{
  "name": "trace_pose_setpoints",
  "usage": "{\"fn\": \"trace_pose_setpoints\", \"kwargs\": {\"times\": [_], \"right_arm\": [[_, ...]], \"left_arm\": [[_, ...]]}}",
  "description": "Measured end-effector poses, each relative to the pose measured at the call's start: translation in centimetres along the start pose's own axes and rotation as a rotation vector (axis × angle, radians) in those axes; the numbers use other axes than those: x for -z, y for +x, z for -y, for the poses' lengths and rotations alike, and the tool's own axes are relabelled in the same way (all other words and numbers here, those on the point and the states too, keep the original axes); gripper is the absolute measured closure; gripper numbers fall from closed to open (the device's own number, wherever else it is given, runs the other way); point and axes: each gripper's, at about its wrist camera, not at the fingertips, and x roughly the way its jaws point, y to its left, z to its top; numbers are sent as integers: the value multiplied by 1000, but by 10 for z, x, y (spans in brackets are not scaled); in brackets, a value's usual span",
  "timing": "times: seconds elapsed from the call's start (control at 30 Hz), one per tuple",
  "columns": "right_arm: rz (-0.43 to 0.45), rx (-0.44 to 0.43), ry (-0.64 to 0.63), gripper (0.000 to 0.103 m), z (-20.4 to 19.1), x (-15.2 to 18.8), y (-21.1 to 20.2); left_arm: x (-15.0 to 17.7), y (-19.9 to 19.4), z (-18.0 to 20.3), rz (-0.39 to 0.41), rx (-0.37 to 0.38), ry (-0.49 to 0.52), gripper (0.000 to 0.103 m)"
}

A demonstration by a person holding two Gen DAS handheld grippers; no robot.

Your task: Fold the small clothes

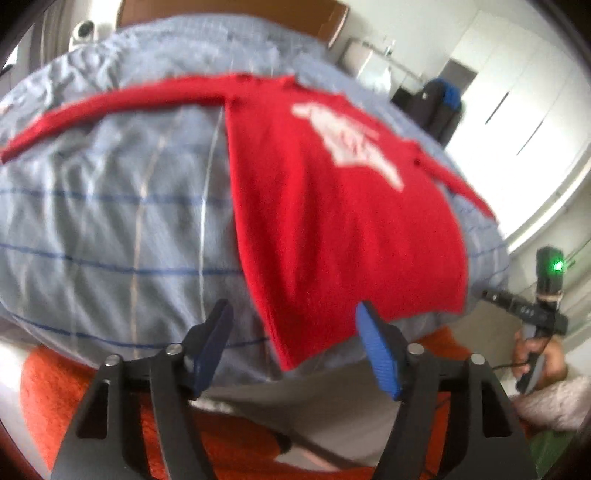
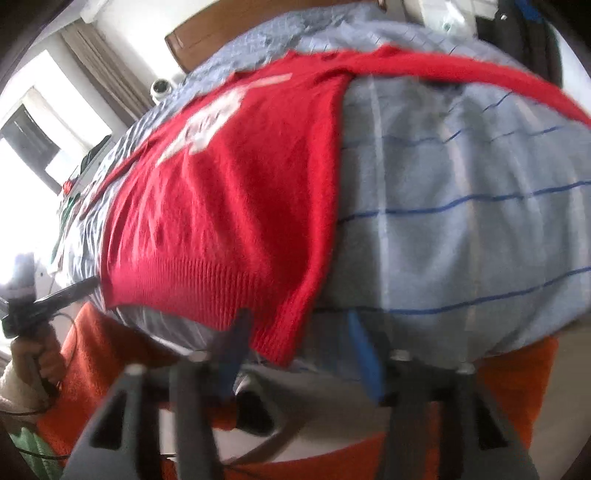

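Observation:
A red long-sleeved knit sweater (image 1: 332,221) with a white chest print lies flat on the bed, hem towards me, sleeves spread sideways. It also shows in the right wrist view (image 2: 229,221). My left gripper (image 1: 293,314) is open and empty, just off the hem's left corner at the bed's near edge. My right gripper (image 2: 297,321) is open and empty, blurred, just in front of the hem's right corner. The right gripper also appears at the far right of the left wrist view (image 1: 532,310), and the left gripper at the far left of the right wrist view (image 2: 55,295).
The bed has a light blue checked cover (image 1: 110,221) and a wooden headboard (image 1: 229,14). An orange rug (image 1: 92,387) lies on the floor below the bed edge. A white camera (image 1: 83,31) stands beyond the bed. White wardrobes (image 1: 517,92) and a dark bag (image 1: 436,103) stand at the right.

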Motion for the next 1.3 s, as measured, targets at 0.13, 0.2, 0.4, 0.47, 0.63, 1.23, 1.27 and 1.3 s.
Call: {"fn": "trace_pose_setpoints", "kwargs": {"times": [0.13,0.2,0.4,0.47,0.63,1.23,1.27,1.3], "right_arm": [[106,61,9,43,5,-1,-23],[158,104,22,41,8,-2,-31],[222,141,74,41,13,-1,-41],[218,142,76,41,12,1,-40],[211,128,73,41,9,1,-37],[366,84,-18,33,-35,-26,-95],[373,79,-28,32,-38,-28,-97],[373,72,-43,32,-43,-29,-97]], "left_arm": [[-20,-10,-4,85,-39,-30,19],[-31,-10,-10,106,-76,-62,19],[-32,-6,-15,137,-114,-129,18],[-26,-5,-15,131,-128,-125,18],[-22,-3,-11,117,-152,-99,18],[-25,-31,-9,232,-191,-124,12],[-22,-34,-10,240,-196,-129,12],[-20,-36,-10,247,-203,-132,11]]}}
